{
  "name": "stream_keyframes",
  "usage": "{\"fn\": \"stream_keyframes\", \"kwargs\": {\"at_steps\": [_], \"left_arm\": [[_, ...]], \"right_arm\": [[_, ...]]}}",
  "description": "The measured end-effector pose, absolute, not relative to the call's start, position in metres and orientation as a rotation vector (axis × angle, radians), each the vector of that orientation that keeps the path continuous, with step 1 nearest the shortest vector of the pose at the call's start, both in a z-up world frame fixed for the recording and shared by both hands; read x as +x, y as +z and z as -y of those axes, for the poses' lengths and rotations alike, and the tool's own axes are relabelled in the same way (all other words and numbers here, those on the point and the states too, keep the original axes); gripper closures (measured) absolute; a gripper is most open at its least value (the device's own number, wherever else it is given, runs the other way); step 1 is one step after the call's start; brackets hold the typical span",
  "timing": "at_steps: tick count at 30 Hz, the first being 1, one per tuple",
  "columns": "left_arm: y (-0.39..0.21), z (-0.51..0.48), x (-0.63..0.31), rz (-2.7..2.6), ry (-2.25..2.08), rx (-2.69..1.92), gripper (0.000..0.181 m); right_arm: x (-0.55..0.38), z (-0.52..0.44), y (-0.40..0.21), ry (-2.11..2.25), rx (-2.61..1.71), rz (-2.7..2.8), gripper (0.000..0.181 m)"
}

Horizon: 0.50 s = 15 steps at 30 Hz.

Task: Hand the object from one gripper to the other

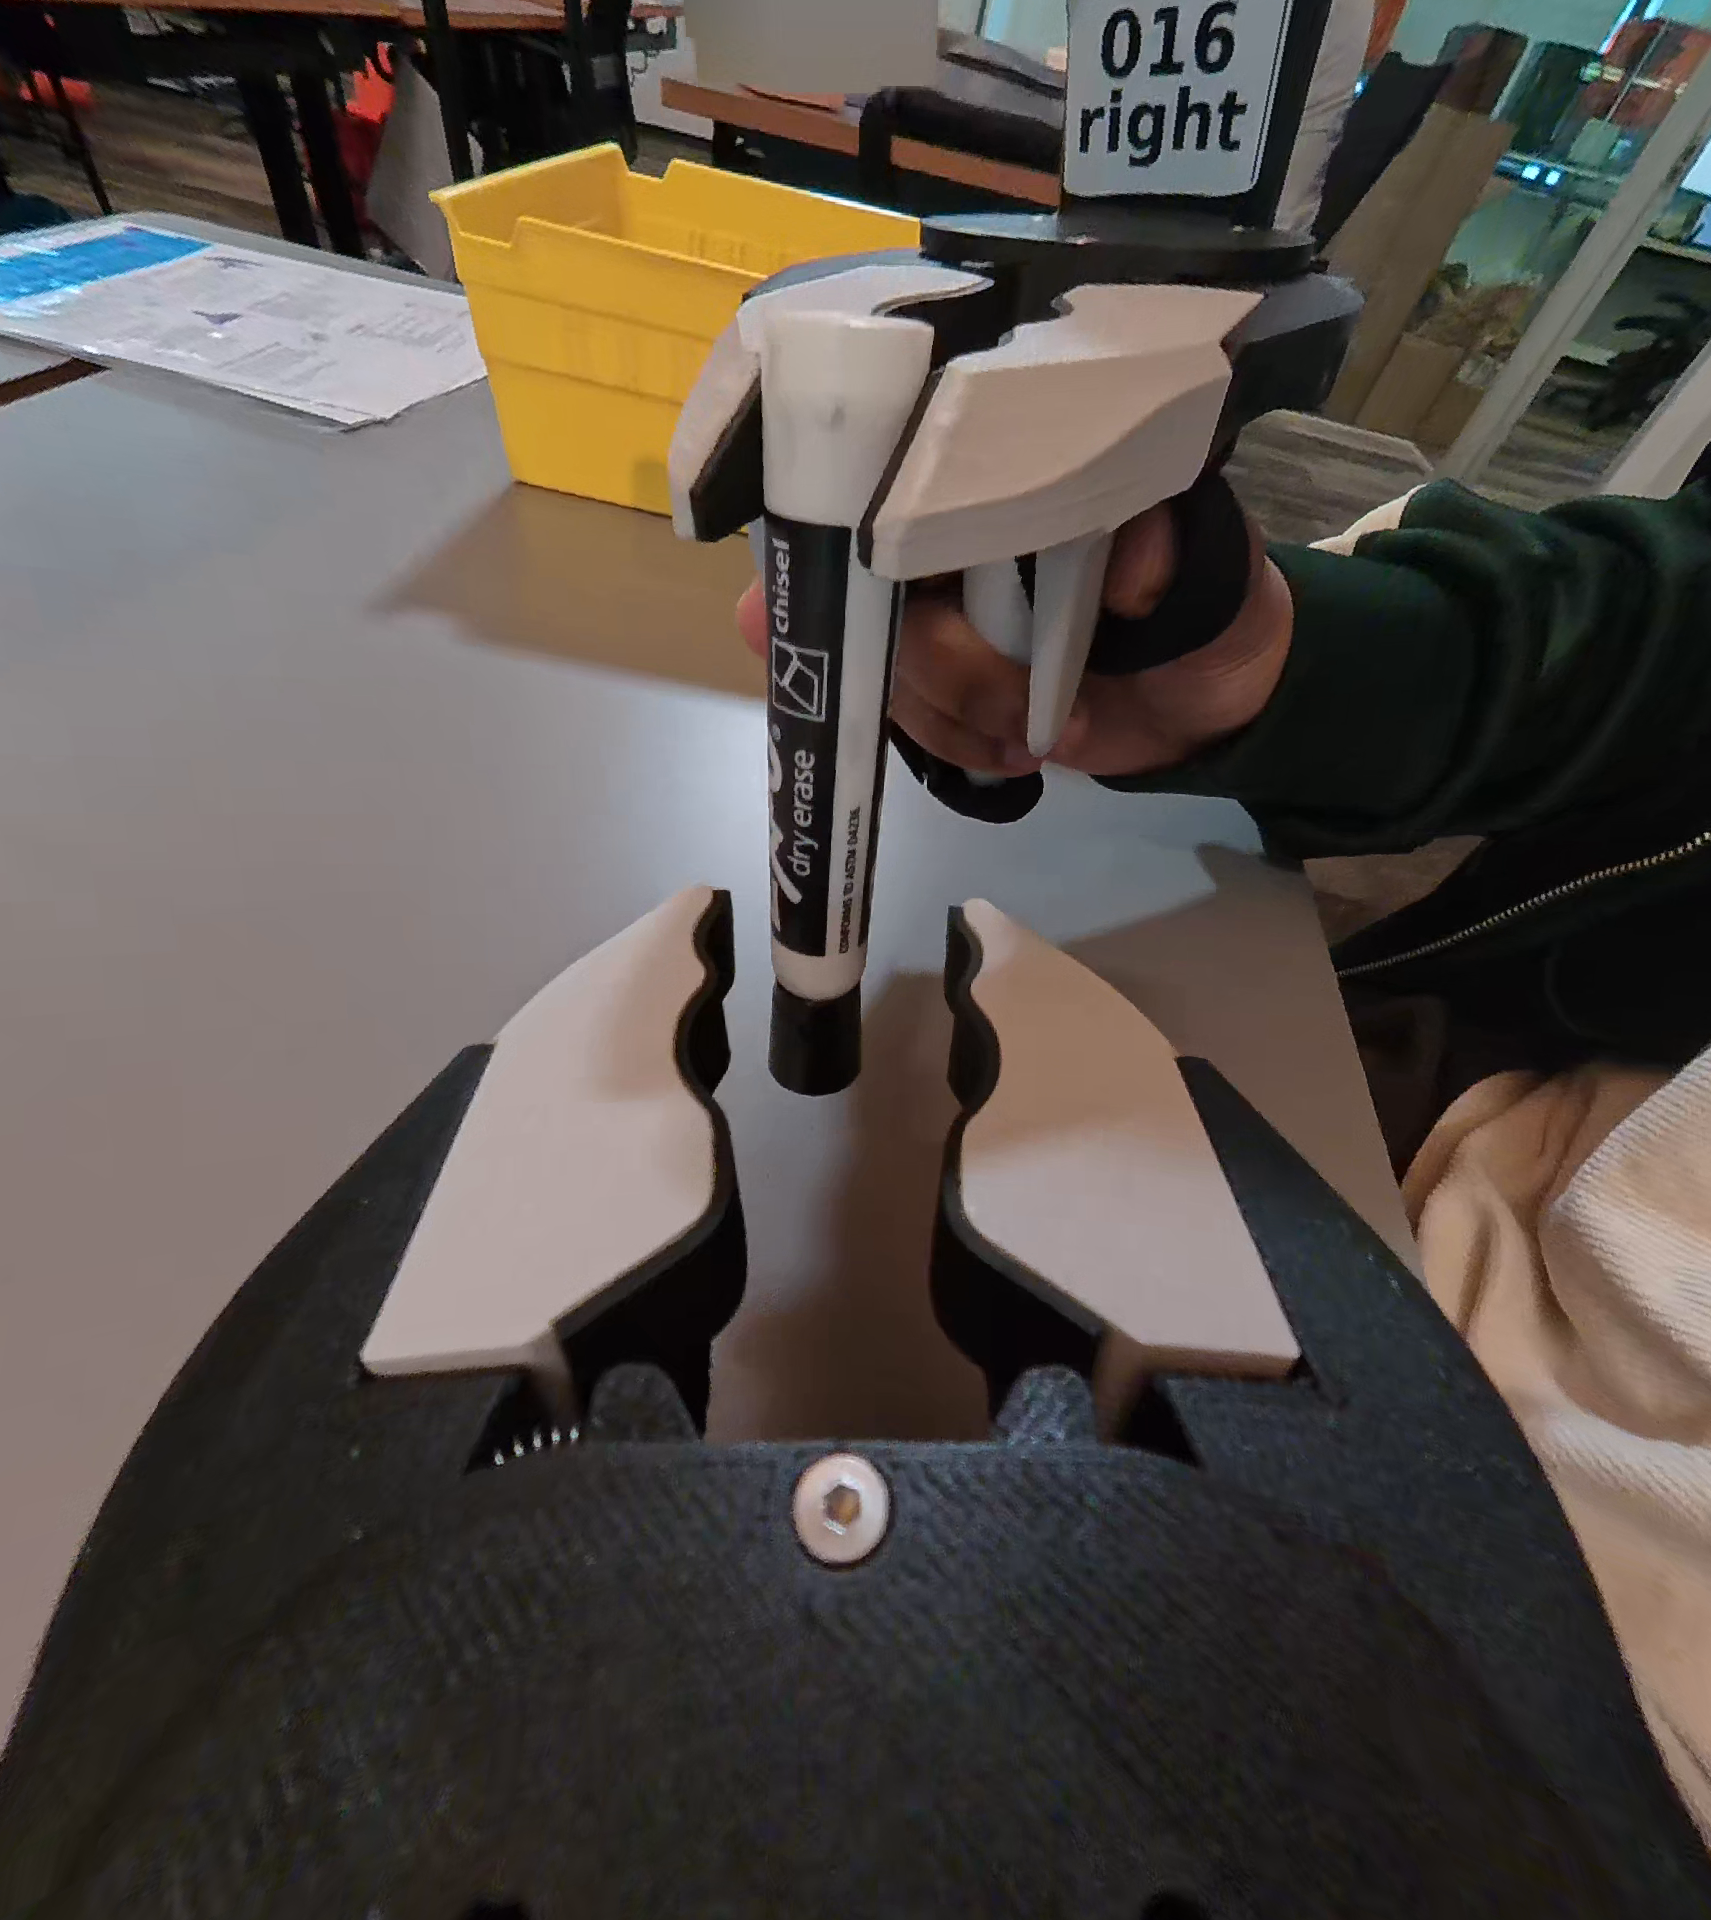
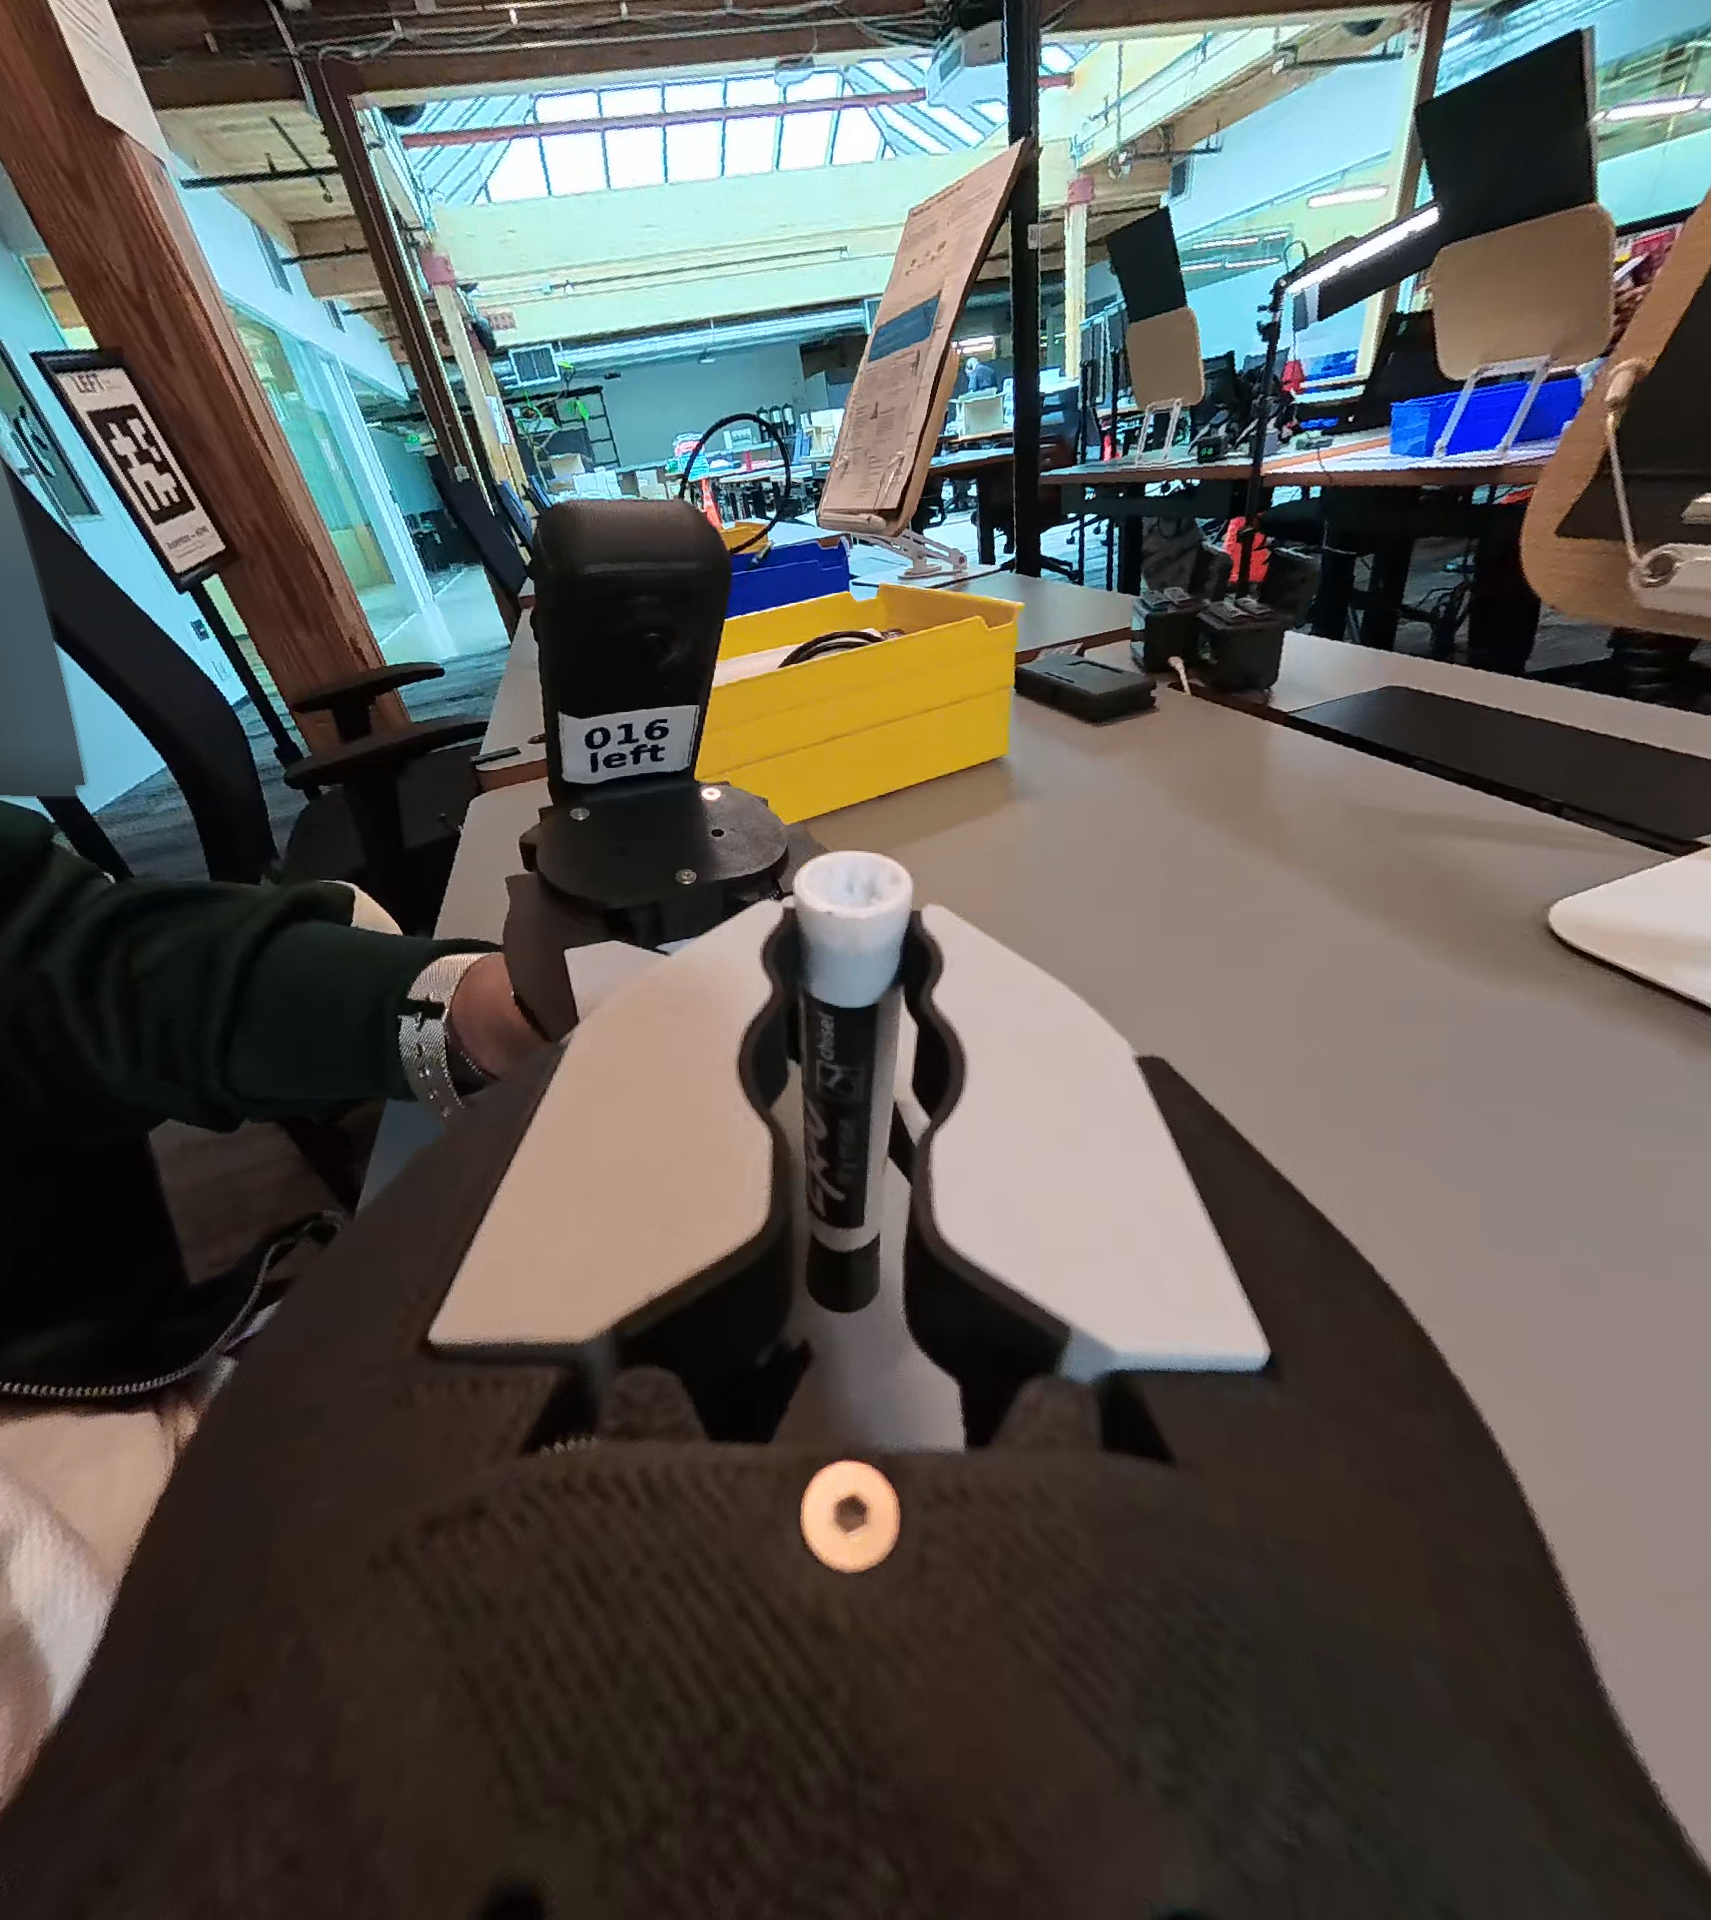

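The left gripper [image 1: 835,914] is sitting open, its 2 white fingers [image 1: 570,1143] spread apart with nothing between them touching. Just ahead, between the fingertips, a black-and-white marker [image 1: 825,727] is hanging upright, black cap down, clear of both fingers. Above it, the right gripper [image 1: 809,457] is clamping the marker's white upper end. Beyond, a yellow bin [image 1: 581,312] is resting on the grey table [image 1: 207,727], with papers [image 1: 207,312] lying farther left.
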<state>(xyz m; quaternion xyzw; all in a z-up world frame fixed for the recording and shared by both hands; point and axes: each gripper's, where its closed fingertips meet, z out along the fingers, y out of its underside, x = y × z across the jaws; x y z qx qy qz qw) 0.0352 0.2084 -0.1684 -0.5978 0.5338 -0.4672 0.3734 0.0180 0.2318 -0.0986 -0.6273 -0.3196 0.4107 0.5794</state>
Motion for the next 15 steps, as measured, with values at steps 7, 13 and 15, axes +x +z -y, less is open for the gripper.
{"fn": "stream_keyframes", "kwargs": {"at_steps": [7,13,15], "left_arm": [[-0.156,-0.207,0.035,-1.305,-1.251,-1.477,0.146],[-0.150,-0.205,0.033,-1.280,-1.322,-1.463,0.161],[-0.152,-0.205,0.033,-1.294,-1.313,-1.472,0.161]], "right_arm": [[0.010,-0.228,-0.105,0.994,-1.493,0.781,0.160],[0.003,-0.224,-0.110,0.997,-1.503,0.817,0.160],[0.003,-0.224,-0.110,1.001,-1.503,0.816,0.160]]}}
